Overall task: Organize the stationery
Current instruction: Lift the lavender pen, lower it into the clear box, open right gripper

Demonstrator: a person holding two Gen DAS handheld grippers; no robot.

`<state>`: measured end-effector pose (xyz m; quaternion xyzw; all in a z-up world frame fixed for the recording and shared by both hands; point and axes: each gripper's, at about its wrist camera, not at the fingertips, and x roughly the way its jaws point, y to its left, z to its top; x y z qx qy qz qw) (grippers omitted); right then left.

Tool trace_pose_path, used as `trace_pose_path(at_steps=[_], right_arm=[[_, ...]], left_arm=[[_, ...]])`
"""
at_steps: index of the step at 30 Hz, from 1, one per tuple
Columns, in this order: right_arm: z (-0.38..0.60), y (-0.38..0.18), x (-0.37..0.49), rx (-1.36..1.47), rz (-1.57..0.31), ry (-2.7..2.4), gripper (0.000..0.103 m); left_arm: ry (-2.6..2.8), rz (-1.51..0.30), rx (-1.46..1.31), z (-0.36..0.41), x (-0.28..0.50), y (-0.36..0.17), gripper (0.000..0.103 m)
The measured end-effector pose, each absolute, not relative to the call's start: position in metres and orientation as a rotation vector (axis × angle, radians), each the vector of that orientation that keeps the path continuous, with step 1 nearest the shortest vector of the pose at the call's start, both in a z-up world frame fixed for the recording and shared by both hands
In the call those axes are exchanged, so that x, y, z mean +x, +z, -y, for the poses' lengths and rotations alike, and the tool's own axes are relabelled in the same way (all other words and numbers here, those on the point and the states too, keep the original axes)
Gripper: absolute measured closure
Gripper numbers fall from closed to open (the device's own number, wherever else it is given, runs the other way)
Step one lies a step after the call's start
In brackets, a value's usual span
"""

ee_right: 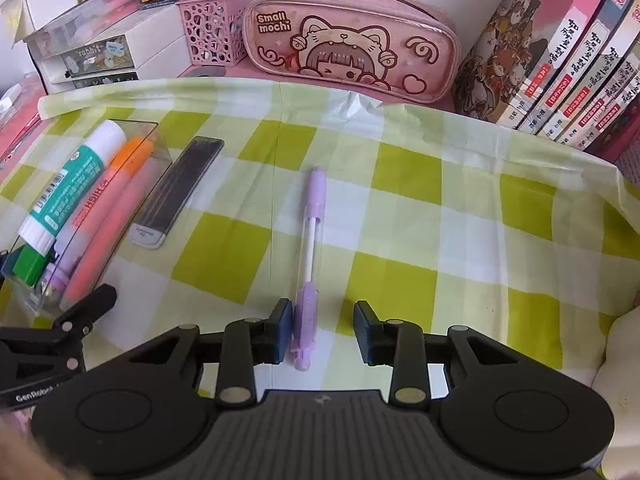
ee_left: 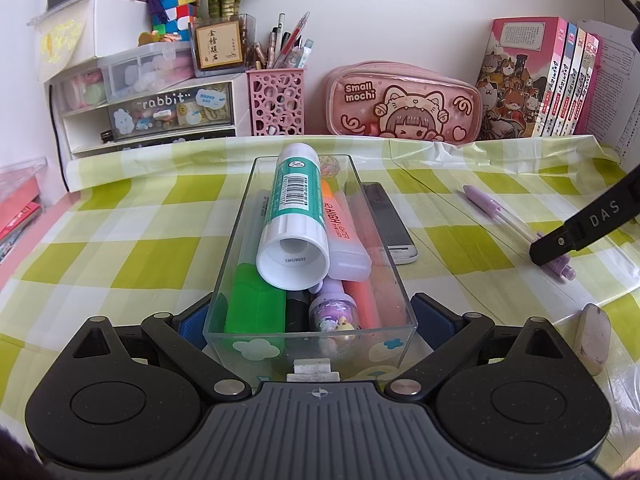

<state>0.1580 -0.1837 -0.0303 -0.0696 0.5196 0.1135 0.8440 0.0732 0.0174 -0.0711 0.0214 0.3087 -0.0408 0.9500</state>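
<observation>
My left gripper (ee_left: 310,320) clasps the near end of the clear box (ee_left: 240,236), a pad against each side wall. Inside lie a glue stick (ee_left: 294,208), an orange highlighter (ee_left: 342,220) and a green marker (ee_left: 252,304). My right gripper (ee_right: 323,330) stands released around the purple pen (ee_right: 311,240) on the checked cloth (ee_right: 400,216); its left pad touches the pen and its right pad is apart.

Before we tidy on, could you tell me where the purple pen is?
The purple pen lies on the checked cloth right of the black case, its near end between the right gripper's open jaws.
</observation>
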Motion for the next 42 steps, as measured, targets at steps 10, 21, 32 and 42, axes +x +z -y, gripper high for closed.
trace_pose_path(at_steps=[10, 21, 32, 42], right_arm=[[0.175, -0.034, 0.177, -0.108, -1.069, 0.211, 0.073], [0.166, -0.037, 0.172, -0.111, -0.979, 0.144, 0.091], [0.151, -0.030, 0.149, 0.054, -0.918, 0.177, 0.091], [0.152, -0.001, 0.132, 0.194, -0.837, 0.233, 0.091]], left_arm=[[-0.083, -0.628, 0.044, -0.018, 0.073, -0.071, 0.008], [-0.083, -0.627, 0.045, -0.017, 0.073, -0.071, 0.008], [-0.083, -0.628, 0.044, -0.018, 0.073, -0.071, 0.008], [-0.081, -0.626, 0.048, -0.018, 0.073, -0.071, 0.008]])
